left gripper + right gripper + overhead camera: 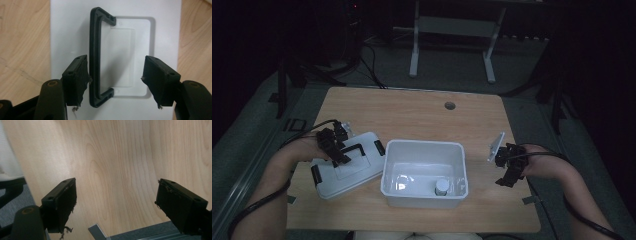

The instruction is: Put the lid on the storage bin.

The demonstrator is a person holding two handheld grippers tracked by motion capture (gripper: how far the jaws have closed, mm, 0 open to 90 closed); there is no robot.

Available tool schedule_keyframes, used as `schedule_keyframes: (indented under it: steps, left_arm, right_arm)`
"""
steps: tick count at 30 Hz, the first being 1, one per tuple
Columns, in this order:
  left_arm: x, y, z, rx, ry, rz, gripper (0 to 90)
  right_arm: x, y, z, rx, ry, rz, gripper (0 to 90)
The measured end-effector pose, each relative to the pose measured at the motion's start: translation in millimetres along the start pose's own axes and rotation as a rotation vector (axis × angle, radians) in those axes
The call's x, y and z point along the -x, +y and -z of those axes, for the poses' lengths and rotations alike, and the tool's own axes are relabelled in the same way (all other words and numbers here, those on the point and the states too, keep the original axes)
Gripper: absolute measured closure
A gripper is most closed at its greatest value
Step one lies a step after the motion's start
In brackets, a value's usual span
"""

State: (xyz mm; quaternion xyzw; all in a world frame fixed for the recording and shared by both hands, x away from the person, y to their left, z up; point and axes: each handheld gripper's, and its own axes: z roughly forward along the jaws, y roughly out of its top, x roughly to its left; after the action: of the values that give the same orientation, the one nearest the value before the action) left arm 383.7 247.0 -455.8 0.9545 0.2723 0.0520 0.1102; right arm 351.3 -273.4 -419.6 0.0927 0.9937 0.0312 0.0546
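My left gripper [115,75] hangs over the white lid [344,172], which lies flat near the table's [422,112] left edge, touching the open white bin [424,172]. Its jaws straddle the lid's black handle [96,57] unclenched, one pad seemingly just brushing the bar. My right gripper [508,167] sits by the right edge, jaws spread, holding nothing.
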Motion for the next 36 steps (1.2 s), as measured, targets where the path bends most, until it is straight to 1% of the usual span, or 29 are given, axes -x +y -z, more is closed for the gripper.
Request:
schedule_keyframes:
  steps: [1,3,5,8,9,10,11,12,14,15,16,18,19,21,22,24,25,27,28,29,31,32,33,34,35,36]
  left_arm:
    - [-1.0,0.0,0.6,0.006,-0.003,0.006,36.7]
    - [-2.4,-0.2,1.3,0.003,0.003,0.014,36.7]
    - [-4.2,-1.3,1.3,-0.006,0.003,0.033,36.7]
    - [-6.2,-2.8,0.5,-0.017,0.009,0.037,36.7]
    - [-7.1,-3.1,0.0,-0.020,0.022,0.036,36.7]
    - [-8.2,-3.5,-0.5,-0.018,0.027,0.045,36.9]
    - [-9.7,-4.1,-1.1,-0.009,0.014,0.060,37.8]
    - [-11.5,-5.0,-1.7,0.008,-0.008,0.079,38.0]
    - [-11.5,-5.0,-1.7,0.008,-0.008,0.079,38.2]
    - [-15.2,-6.4,-5.0,0.015,-0.007,0.094,43.5]
    - [-15.2,-6.4,-6.1,0.015,-0.016,0.086,43.7]
    - [-14.0,-5.5,-8.9,0.004,-0.009,0.067,48.6]
    - [-13.6,-5.0,-10.4,0.004,-0.010,0.061,49.1]
    - [-14.0,-3.5,-12.9,-0.009,-0.004,0.054,53.5]
    - [-13.7,-2.7,-13.6,-0.016,-0.001,0.044,55.9]
    - [-13.4,-0.3,-15.5,-0.029,-0.004,0.032,60.4]
    - [-12.8,1.0,-16.6,-0.031,-0.009,0.038,62.2]
    - [-12.6,4.1,-18.8,-0.050,-0.015,0.034,65.3]
    - [-12.9,5.4,-19.7,-0.054,-0.015,0.048,68.2]
    - [-14.1,6.5,-20.3,-0.057,-0.025,0.056,70.2]
    - [-14.0,6.8,-20.5,-0.055,-0.020,0.050,75.9]
    - [-14.0,7.6,-21.3,-0.063,-0.032,0.053,75.9]
    - [-13.1,7.9,-21.7,-0.066,-0.031,0.038,78.9]
    - [-12.5,8.2,-21.6,-0.070,-0.036,0.035,80.5]
    - [-12.1,8.5,-21.2,-0.070,-0.050,0.034,81.4]
    - [-11.1,9.2,-20.6,-0.069,-0.043,0.027,82.0]
  right_arm:
    - [0.8,-2.7,-3.6,-0.004,0.005,-0.009,16.5]
    - [2.1,-7.6,-10.4,-0.011,0.013,-0.023,16.5]
    - [3.9,-11.8,-16.7,-0.018,0.020,-0.039,16.5]
    - [5.4,-17.0,-23.9,-0.023,0.032,-0.054,16.5]
    - [5.9,-18.4,-25.9,-0.024,0.035,-0.064,16.5]
    - [6.2,-19.7,-27.7,-0.028,0.037,-0.071,16.5]
    - [6.5,-20.8,-29.7,-0.029,0.037,-0.071,16.5]
    - [6.8,-21.8,-31.5,-0.028,0.042,-0.076,16.5]
    - [6.8,-22.7,-33.4,-0.027,0.049,-0.080,16.5]
    - [7.0,-23.9,-37.4,-0.034,0.052,-0.091,16.5]
    - [7.3,-24.1,-39.0,-0.035,0.056,-0.088,16.5]
    - [8.0,-24.5,-41.8,-0.038,0.063,-0.091,16.5]
    - [8.6,-24.6,-43.2,-0.038,0.058,-0.093,16.6]
    - [9.5,-25.0,-46.3,-0.037,0.061,-0.102,16.6]
    - [9.5,-25.2,-47.4,-0.037,0.062,-0.106,16.6]
    - [9.6,-25.9,-50.8,-0.037,0.061,-0.108,16.5]
    - [9.1,-26.2,-52.5,-0.040,0.064,-0.110,16.6]
    - [8.3,-27.0,-55.8,-0.047,0.059,-0.100,16.5]
    - [7.9,-27.4,-57.1,-0.048,0.057,-0.103,16.5]
    - [7.6,-28.0,-58.1,-0.049,0.060,-0.105,16.6]
    - [6.9,-28.9,-59.2,-0.046,0.062,-0.105,16.5]
    - [6.6,-29.5,-59.7,-0.042,0.062,-0.105,16.6]
    - [5.6,-31.1,-60.9,-0.035,0.067,-0.106,16.5]
    - [4.8,-32.0,-61.7,-0.032,0.068,-0.110,16.5]
    - [4.2,-33.0,-62.6,-0.032,0.068,-0.112,16.6]
    - [3.6,-34.1,-63.5,-0.033,0.069,-0.109,16.5]
